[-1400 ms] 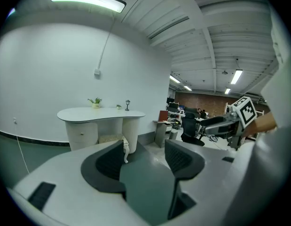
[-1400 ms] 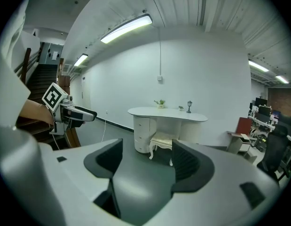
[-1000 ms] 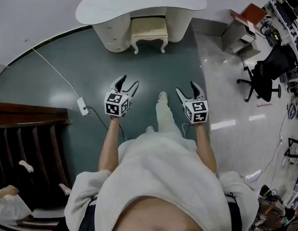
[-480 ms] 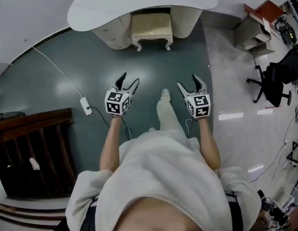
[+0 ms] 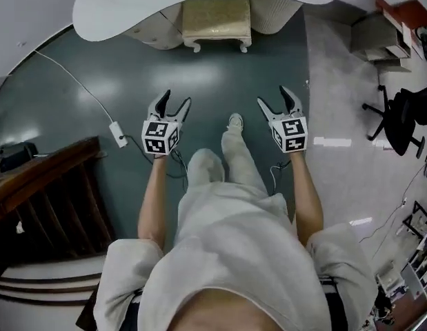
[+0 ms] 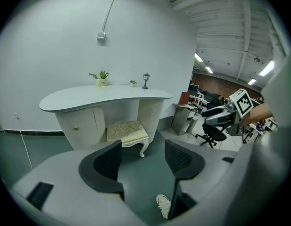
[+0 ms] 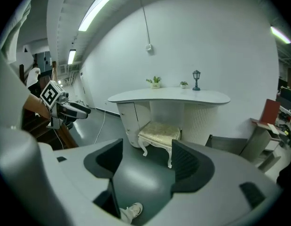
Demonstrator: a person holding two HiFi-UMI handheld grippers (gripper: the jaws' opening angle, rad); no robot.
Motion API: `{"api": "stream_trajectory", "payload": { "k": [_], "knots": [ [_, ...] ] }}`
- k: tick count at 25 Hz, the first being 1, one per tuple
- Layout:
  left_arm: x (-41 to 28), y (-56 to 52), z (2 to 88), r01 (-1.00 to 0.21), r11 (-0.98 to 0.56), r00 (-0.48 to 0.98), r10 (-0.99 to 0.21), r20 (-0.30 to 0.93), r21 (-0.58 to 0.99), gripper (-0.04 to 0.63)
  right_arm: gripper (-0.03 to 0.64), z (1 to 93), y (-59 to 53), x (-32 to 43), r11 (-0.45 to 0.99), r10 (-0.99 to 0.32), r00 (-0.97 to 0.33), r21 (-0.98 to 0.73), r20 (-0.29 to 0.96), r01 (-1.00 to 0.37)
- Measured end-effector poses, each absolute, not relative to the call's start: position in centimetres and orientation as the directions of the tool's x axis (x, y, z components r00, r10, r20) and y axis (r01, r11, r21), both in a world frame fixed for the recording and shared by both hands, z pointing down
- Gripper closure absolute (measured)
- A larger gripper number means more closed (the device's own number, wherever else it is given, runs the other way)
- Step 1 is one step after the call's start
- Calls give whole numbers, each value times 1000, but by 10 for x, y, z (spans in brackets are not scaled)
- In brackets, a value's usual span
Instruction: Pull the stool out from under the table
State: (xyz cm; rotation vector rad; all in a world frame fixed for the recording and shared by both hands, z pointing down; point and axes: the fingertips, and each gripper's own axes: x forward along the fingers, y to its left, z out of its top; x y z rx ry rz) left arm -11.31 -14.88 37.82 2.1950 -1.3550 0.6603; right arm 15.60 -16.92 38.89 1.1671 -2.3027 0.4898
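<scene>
A cream stool [image 5: 216, 19] with a patterned cushion and carved white legs stands tucked under a white curved-top table [image 5: 123, 9], at the top of the head view. It also shows ahead in the left gripper view, stool [image 6: 127, 132], and the right gripper view, stool [image 7: 159, 133]. My left gripper [image 5: 173, 104] is open and empty over the green floor, well short of the stool. My right gripper [image 5: 275, 99] is also open and empty, level with the left. From each gripper view the other one shows: right gripper [image 6: 216, 117], left gripper [image 7: 84, 110].
A white cable and power brick [image 5: 117, 132] lie on the floor at left. A dark wooden railing [image 5: 44, 198] stands lower left. A black office chair [image 5: 403, 119] and a small cabinet [image 5: 382, 33] are at right. The person's shoe [image 5: 234, 122] steps forward between the grippers.
Both grippers have advanced toward the table with the walking person, jaws unchanged. The stool and table now sit nearer in the view; the wooden railing has slid lower.
</scene>
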Motion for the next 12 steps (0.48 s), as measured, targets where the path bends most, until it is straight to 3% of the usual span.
{"api": "stream_trajectory", "payload": {
  "k": [12],
  "knots": [
    [-157, -242, 529, -917, -364, 373, -638, 674, 162, 330, 298, 526, -270, 134, 570, -595, -493, -100, 635, -815]
  ]
}}
